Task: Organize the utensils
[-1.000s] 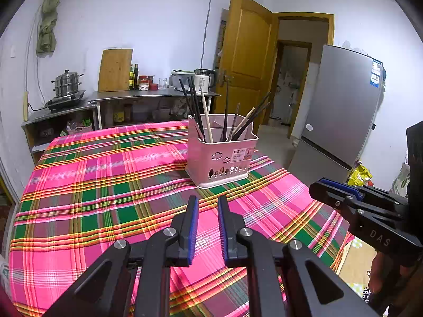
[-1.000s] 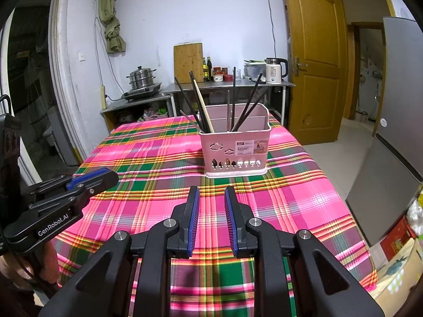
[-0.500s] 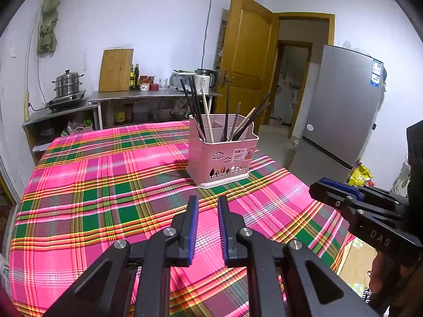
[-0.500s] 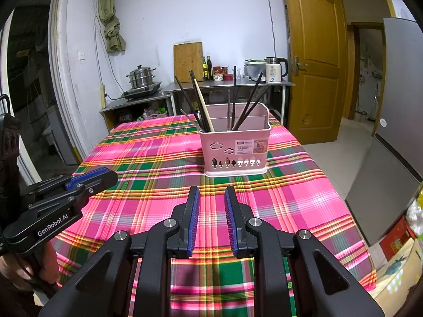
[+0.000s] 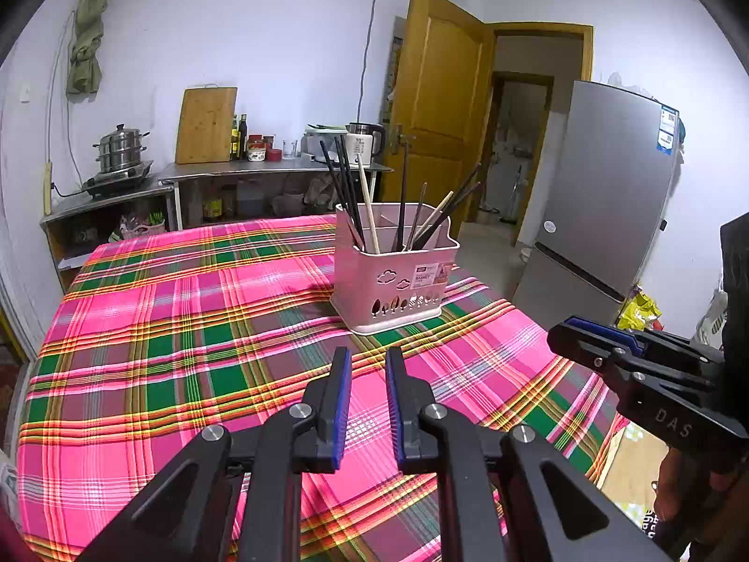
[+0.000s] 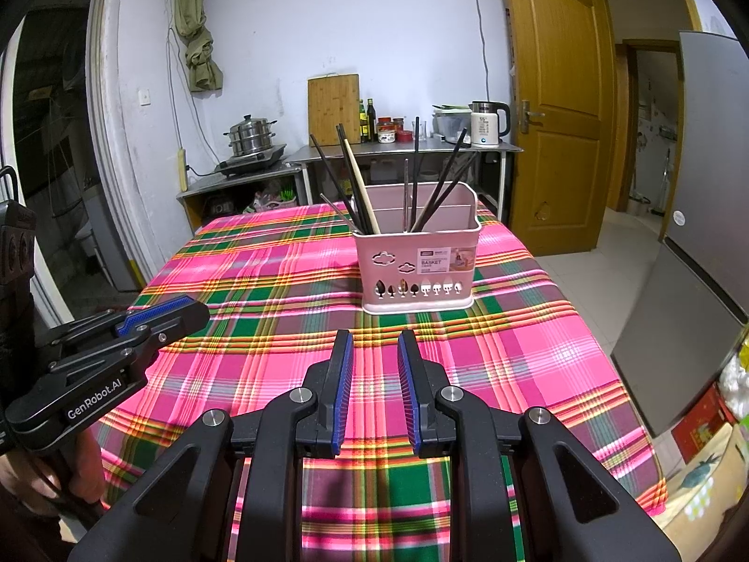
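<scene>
Both tools, left point(image 5: 367, 365) and right point(image 6: 374, 346), I hold slightly parted, empty; pink chopstick basket point(image 6: 419, 262) stands ahead on desk point(image 6: 262, 281).

basket point(image 6: 419, 262): on the table point(image 6: 262, 281), far half
chopsticks point(image 6: 360, 187): upright in basket
counter point(image 6: 402, 150): behind table

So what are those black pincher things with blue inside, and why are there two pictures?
They are grabbing tools that a person holds, one in each hand. Each carries a small camera looking along its fingers, so you get two pictures of one table. The left tool and the right tool both hover above the pink, green and yellow checked tablecloth, slightly open, holding nothing. The only thing standing on the cloth is a pink plastic utensil basket with dark and pale wooden chopsticks poking out.
</scene>
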